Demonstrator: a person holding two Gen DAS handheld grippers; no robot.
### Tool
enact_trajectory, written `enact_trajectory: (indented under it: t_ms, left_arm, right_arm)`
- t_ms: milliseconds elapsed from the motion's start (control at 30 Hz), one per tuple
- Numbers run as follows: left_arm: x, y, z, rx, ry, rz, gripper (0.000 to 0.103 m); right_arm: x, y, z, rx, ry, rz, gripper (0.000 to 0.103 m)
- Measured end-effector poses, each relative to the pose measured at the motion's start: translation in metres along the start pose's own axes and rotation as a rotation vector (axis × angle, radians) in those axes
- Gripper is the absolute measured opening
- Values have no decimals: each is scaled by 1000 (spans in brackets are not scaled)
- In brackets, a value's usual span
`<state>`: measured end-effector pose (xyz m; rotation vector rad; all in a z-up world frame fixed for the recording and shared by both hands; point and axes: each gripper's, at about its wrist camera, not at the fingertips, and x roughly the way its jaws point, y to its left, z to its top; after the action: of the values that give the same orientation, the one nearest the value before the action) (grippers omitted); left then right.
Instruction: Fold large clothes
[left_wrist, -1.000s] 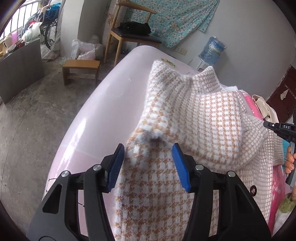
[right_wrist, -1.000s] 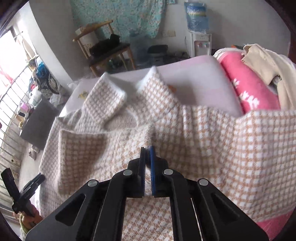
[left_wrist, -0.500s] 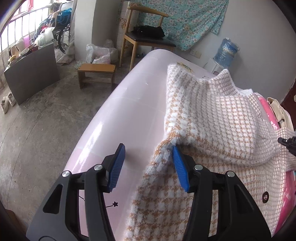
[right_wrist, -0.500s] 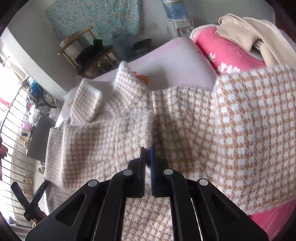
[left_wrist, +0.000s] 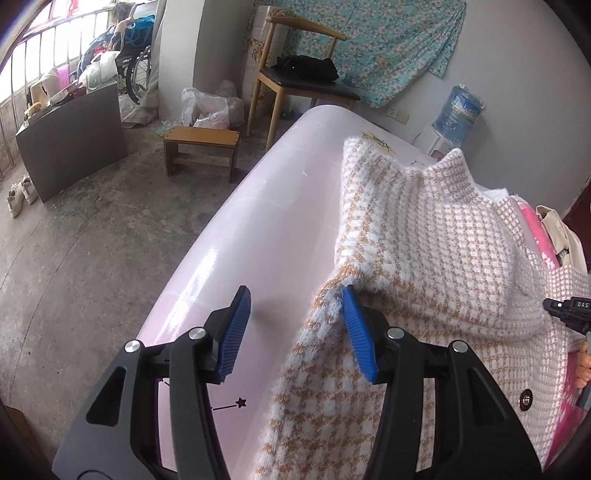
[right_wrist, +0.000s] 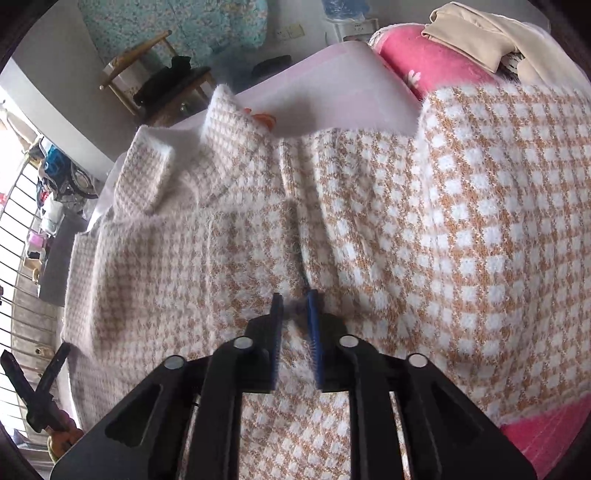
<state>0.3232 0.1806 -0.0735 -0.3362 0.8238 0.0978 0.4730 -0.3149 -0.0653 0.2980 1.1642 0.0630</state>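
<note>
The tan-and-white checked cardigan (right_wrist: 369, 229) lies spread on the pale pink table (left_wrist: 266, 229), its sleeve folded in across the body and its fuzzy white collar toward the far end. A dark button (left_wrist: 525, 399) shows on its front edge near my side.

My right gripper (right_wrist: 295, 325) points down onto the middle of the cardigan. Its jaws are opening, with a small tuft of the knit between the pads, which stand a little apart and do not press on it.

My left gripper (left_wrist: 295, 332) sits at the cardigan's left edge with its jaws well apart. The blue pad (left_wrist: 358, 332) on the right touches the folded sleeve cuff; the other pad hangs over bare table. Nothing is clamped.

Beside the cardigan's right edge lies a pink blanket (right_wrist: 436, 62) with a beige garment (right_wrist: 480, 33) on top. Beyond the table stand a wooden chair (left_wrist: 295, 77), a low stool (left_wrist: 201, 146) and a water jug (left_wrist: 458, 114).
</note>
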Motion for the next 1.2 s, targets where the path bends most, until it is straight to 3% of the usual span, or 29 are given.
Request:
enact_trajectory:
  t_ms: [33,133,233,333,433,500,533,567,600,667,733,833,1033,1200]
  left_arm:
    - [-9,1,2,2,-15,-16,48]
    - [-34,-4,18,38,-74,-74,48]
    - [-33,-17,48,63,-57,-138,50]
    - [4,-33,83,68,28,-205,58]
    - [56,-54,108,118,99,-143,58]
    - [89,-64,117,156,135,-97,52]
    - [102,-66,119,168,155,-85,45]
    - [113,-67,119,168,180,-79,30]
    - [121,-68,118,169,197,-79,26]
    - [120,-67,119,169,177,-93,13]
    - [109,-60,120,137,139,-109,10]
    - [98,-43,119,62,103,-140,10]
    - [116,-35,114,4,132,-134,12]
    - [96,-25,115,-17,92,-106,35]
  right_arm:
    - [1,0,1,-1,-3,8,32]
    - [7,1,3,-8,0,12,32]
    - [14,0,3,0,0,27,32]
    - [14,0,3,-1,-13,31,32]
    - [14,2,2,-17,-24,16,31]
    - [15,4,1,-35,-29,1,24]
    - [15,6,1,-43,-35,-11,20]
    - [16,9,0,-56,-43,-24,15]
    - [15,11,0,-71,-52,-35,13]
    - [11,13,0,-79,-73,-41,7]
    - [3,16,0,-82,-107,-37,7]
    - [-2,18,1,-77,-130,-27,7]
    - [16,9,-2,-73,-117,-49,7]
    - [-1,6,-1,-80,-112,-71,13]
